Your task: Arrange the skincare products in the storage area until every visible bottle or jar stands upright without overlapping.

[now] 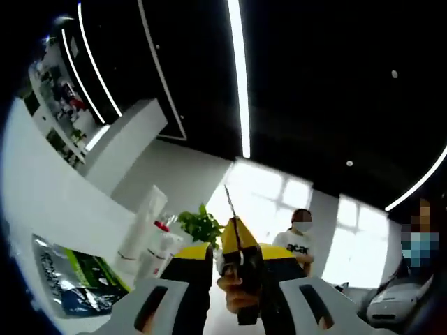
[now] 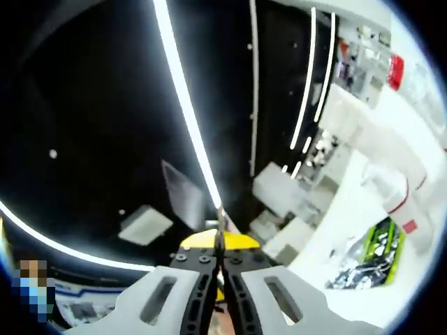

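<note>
Both views tilt up toward a dark ceiling. In the left gripper view a white tube [image 1: 144, 222] and a white bottle with a red cap [image 1: 158, 246] stand on a white surface [image 1: 42, 209] at the left, beside a green and black sachet [image 1: 77, 279]. My left gripper [image 1: 235, 259] is open. Beyond its gap a hand [image 1: 234, 299] holds my right gripper [image 1: 241, 269], yellow and black. In the right gripper view my right gripper [image 2: 220, 244] is shut with nothing in it. White tubes with red trim [image 2: 391, 188] and a green sachet [image 2: 377, 251] lie far right.
A green plant [image 1: 201, 225] stands behind the tubes. A person in a white shirt [image 1: 299, 241] stands by bright windows, and another person [image 1: 419, 237] is at the right edge. White shelves with small goods [image 2: 363, 49] run along the wall. Light strips [image 1: 239, 77] cross the ceiling.
</note>
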Demonstrator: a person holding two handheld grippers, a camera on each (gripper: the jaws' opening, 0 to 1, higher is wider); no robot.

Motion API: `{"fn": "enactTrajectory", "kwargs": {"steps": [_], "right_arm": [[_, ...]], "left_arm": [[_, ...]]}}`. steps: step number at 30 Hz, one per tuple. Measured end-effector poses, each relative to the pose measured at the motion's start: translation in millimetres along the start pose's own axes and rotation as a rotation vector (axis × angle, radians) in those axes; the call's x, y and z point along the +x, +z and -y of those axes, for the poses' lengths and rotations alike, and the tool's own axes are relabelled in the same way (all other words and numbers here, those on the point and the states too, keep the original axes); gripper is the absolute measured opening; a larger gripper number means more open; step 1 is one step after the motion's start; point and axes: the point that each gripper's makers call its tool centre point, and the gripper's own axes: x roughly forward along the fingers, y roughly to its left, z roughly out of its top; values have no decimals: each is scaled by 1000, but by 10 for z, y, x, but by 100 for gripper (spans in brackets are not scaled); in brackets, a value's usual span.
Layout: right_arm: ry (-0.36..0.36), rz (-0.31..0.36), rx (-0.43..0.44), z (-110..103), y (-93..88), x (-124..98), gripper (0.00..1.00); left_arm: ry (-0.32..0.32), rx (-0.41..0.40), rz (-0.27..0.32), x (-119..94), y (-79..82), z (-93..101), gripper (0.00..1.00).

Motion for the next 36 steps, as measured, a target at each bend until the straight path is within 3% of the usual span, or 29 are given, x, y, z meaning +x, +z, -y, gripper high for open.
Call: {"fn": "enactTrajectory", "kwargs": {"steps": [5,10,14,21,25,30,32,33,35,36], "right_arm": [[-11,-10,-1,77,17,38,0],[-8,-32,-11,89,-16,66,0],[-2,-44,-20,86,-40,78,0],[16,-59,-172,10,-105,99,2],[4,-64,-222,-8,-150,95,1],[0,-35,-202,-6,-121,67,1],[-1,-24,-192,-13,-112,57,1],[-2,-20,-187,-20,-114,53,1],[-4,-16,-179,-25,-114,47,1],[-5,-14,-176,-26,-116,43,1]], "left_arm": [[-32,-16,35,-15,72,44,23],[-23,-3,23,0,48,22,19],[-15,11,-2,-7,36,16,2],[-10,-53,20,-61,148,5,1],[-9,-146,96,-167,310,-20,1],[-7,-221,262,-399,604,-57,1],[31,-231,291,-496,686,-108,1],[83,-239,283,-547,699,-172,1],[232,-224,266,-689,706,-363,1],[344,-227,258,-803,668,-473,1]]}}
